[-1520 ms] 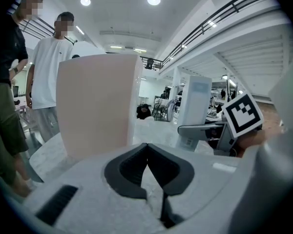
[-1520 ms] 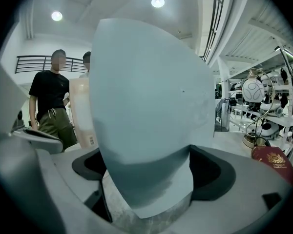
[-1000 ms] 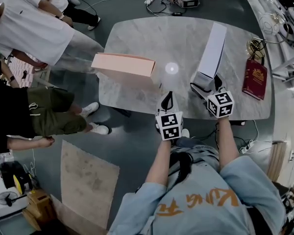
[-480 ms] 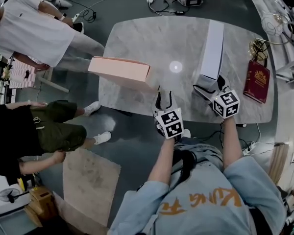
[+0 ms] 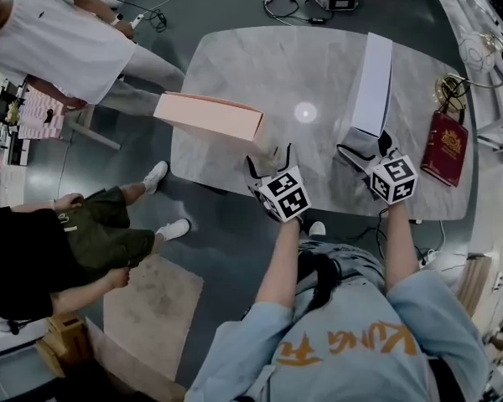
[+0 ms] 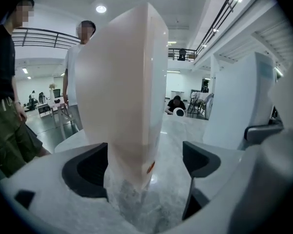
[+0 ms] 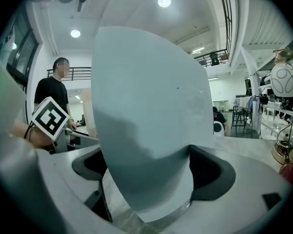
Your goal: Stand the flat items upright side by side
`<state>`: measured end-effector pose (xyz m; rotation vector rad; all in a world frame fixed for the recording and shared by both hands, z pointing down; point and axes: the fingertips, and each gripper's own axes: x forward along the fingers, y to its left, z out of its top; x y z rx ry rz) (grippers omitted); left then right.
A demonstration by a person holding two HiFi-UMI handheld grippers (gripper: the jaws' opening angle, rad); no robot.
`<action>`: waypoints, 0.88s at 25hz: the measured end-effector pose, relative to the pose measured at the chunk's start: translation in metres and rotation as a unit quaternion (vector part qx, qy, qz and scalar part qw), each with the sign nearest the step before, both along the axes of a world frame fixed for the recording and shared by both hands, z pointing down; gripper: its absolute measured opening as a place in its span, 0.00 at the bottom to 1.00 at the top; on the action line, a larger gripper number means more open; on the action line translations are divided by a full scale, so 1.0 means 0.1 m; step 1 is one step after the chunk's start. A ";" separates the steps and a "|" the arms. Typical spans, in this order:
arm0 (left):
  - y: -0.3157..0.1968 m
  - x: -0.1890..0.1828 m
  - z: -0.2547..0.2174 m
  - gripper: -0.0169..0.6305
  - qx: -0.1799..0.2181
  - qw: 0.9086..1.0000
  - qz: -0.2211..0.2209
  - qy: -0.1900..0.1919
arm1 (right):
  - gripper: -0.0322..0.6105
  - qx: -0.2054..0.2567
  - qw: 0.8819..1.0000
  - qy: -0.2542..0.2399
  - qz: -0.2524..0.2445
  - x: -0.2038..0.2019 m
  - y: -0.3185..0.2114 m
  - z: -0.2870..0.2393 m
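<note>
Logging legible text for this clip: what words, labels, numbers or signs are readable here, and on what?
"KUNG FU", probably, in orange stylised letters seen upside down: on the person's blue shirt.
Too small to read: gold cover print on the red book.
No words, only black-and-white square codes: the marker cubes.
Unreadable: a small orange mark low on the pink box.
No print visible: the white box.

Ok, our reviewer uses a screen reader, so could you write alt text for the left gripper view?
A pink box stands upright on the marble table between the left gripper's jaws, which have just been opening and stand open around it. A white box stands upright to its right; two people stand at the left.
</note>
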<state>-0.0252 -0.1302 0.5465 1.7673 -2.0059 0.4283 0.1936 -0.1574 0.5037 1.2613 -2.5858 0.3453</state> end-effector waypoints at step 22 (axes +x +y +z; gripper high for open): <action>-0.25 -0.32 0.25 0.76 -0.051 0.996 -0.066 0.021 | 0.85 -0.009 1.000 -0.015 0.011 -0.04 -0.07 -0.01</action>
